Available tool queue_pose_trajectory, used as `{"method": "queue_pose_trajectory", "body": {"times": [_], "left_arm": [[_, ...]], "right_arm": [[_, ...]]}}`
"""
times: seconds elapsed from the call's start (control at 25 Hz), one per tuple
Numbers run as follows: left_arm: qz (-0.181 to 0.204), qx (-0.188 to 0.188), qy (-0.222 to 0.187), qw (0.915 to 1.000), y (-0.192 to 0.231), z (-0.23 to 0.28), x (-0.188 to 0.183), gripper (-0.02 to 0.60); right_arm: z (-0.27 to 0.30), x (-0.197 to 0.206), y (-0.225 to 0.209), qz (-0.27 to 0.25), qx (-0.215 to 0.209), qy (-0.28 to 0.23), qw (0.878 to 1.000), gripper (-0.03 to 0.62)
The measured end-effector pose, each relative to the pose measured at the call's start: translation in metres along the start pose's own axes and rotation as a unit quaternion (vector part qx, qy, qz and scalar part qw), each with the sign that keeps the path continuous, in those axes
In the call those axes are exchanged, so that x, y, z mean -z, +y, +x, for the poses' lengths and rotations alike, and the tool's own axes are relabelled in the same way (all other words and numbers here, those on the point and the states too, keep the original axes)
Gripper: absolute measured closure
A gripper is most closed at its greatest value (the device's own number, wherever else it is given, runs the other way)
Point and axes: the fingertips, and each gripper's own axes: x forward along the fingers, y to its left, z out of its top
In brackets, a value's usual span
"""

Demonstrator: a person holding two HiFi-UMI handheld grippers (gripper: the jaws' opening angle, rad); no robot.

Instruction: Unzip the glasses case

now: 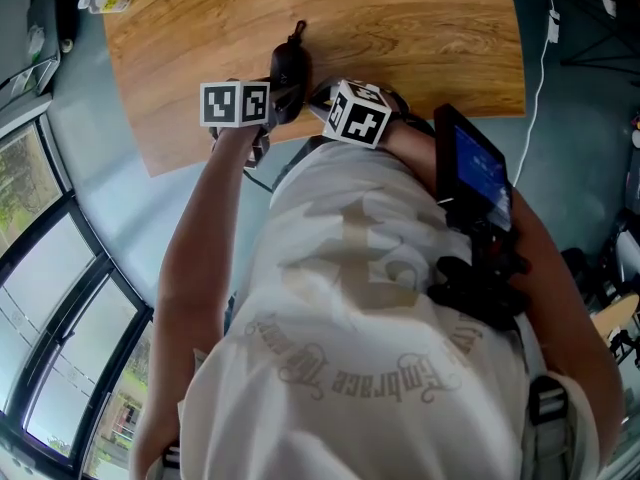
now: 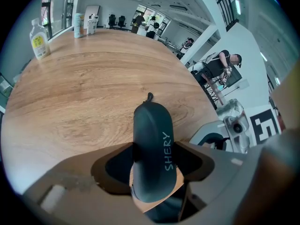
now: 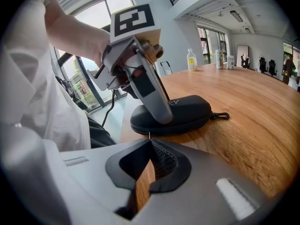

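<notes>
The case (image 2: 152,149) is dark, hard-shelled and oval. It lies flat on the table (image 1: 400,28) close to the near edge, with its length running away from the person and a small loop (image 3: 220,116) at its far end. Its two halves sit flush in every view. The seam around the side shows as a closed line with no gap, so the zip looks fully done up and the opening has not started. The left gripper (image 2: 152,159) comes down steeply over the near part of the case and is clamped across its width, one pad on each long side, pinning it to the wood. The right gripper (image 3: 150,142) sits low at the case's near right side with its jaw tips brought together. A thin pale sliver sticks out just past the tips, right against the edge of the case. I take this to be the pull (image 3: 149,135), pinched there, though it is too small to be sure. If so, the setup is done, with the case held steady and the pull in hand. The whole run of the zip around the rim is left to do, and then the lid can be lifted. Further off, a bottle (image 2: 39,39) stands at the far left of the table, well apart from the work.
</notes>
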Motion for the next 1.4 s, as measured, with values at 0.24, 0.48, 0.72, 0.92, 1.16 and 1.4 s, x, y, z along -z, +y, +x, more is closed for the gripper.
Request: {"method": "queue_pose_trajectory", "body": {"times": [0.24, 0.48, 0.72, 0.92, 1.16, 1.4], "left_arm": [[0.023, 0.002, 0.015, 0.9996, 0.0, 0.0, 0.002, 0.296], [0.031, 0.008, 0.024, 0.9992, -0.002, 0.002, 0.008, 0.296], [0.038, 0.005, 0.031, 0.9988, 0.0, 0.002, 0.011, 0.296], [0.05, 0.004, 0.039, 0.998, -0.001, 0.001, 0.016, 0.296], [0.063, 0.004, 0.047, 0.9969, 0.0, 0.002, 0.021, 0.296], [0.08, 0.0, 0.058, 0.9951, -0.001, 0.0, 0.024, 0.296]], "right_arm": [[0.0, -0.001, -0.003, 0.001, 0.004, -0.003, 1.0, 0.591], [-0.001, 0.002, -0.004, -0.001, 0.006, 0.001, 1.0, 0.591], [0.001, 0.004, -0.006, 0.005, 0.006, 0.0, 1.0, 0.591], [0.002, 0.004, -0.005, 0.002, 0.002, 0.0, 1.0, 0.591], [0.004, 0.006, -0.005, 0.004, -0.004, 0.002, 1.0, 0.591], [0.004, 0.006, -0.006, 0.013, -0.009, 0.001, 1.0, 0.591]]}}
